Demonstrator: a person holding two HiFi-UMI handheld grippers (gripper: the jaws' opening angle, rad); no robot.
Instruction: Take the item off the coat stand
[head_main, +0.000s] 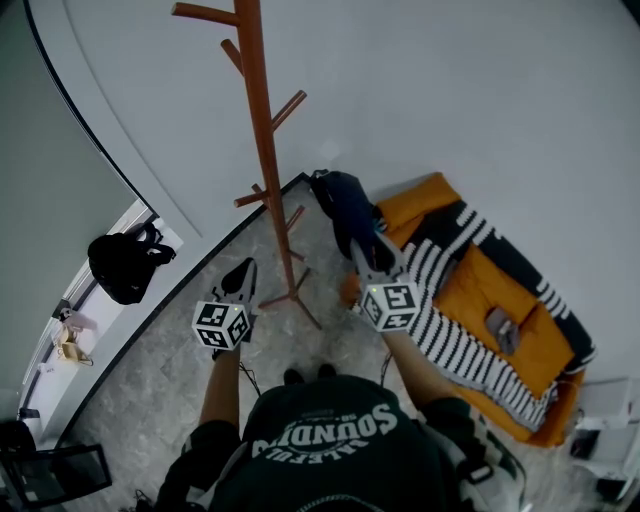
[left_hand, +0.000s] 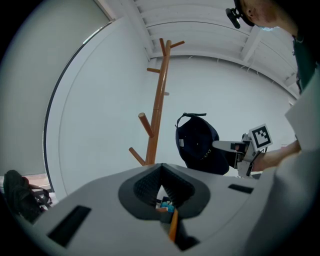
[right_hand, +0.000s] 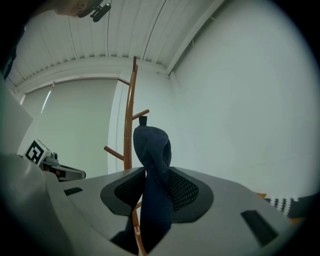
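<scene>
Pinching in the right hand-held gripper a navy cap covering its jaws, apart from the coat stand, with left hand-held gripper pressed together.

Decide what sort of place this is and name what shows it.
Likely a lived-in room corner, perhaps a home: a wooden coat stand by white walls, an orange-and-striped throw, and a black bag.

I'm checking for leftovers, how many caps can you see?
1: the dark cap, clamped in the right tool, apart from the coat stand; none shows on its pegs.
</scene>
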